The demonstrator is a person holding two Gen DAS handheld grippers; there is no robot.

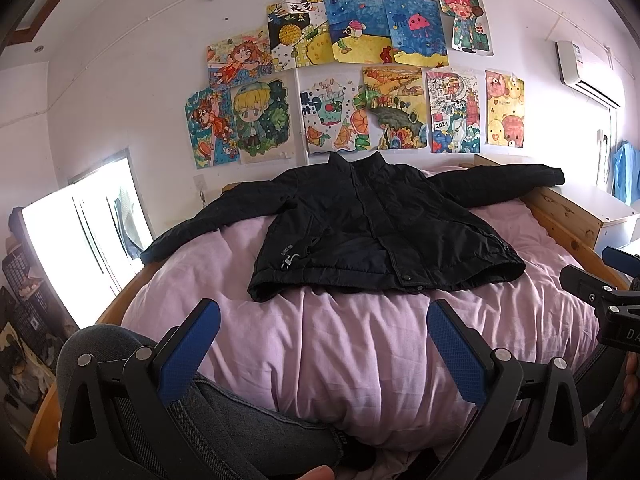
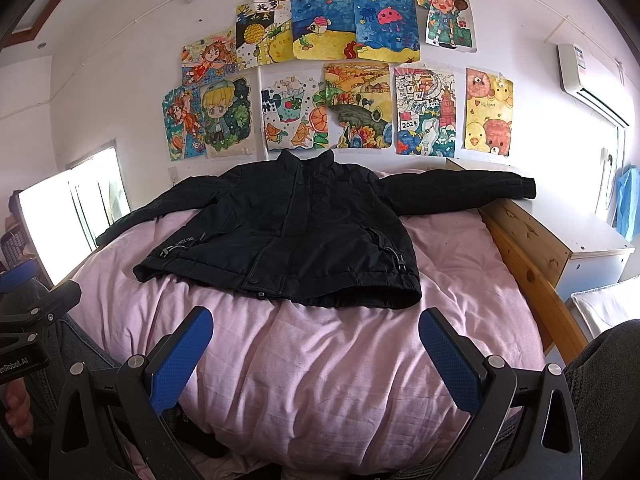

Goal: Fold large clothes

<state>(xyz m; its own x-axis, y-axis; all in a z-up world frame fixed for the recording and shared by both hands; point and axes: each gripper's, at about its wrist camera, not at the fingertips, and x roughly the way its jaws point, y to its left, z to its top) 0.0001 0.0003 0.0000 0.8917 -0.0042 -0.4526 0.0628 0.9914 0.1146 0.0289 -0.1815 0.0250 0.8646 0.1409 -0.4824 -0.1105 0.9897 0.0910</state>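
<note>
Two tools spread wide, left tool, right tool, jacket hem near.

A home bedroom, with a wooden-framed bed under a pink quilt, children's drawings taped on the wall, and an air conditioner.

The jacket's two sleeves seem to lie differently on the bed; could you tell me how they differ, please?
The jacket lies spread flat, front up. Its right-hand sleeve stretches out nearly level, and its cuff rests on the wooden bed rail beside the white cabinet. Its left-hand sleeve slopes down toward the window side, and its cuff hangs past the edge of the pink duvet. Both sleeves are black, extended and unfolded.
</note>
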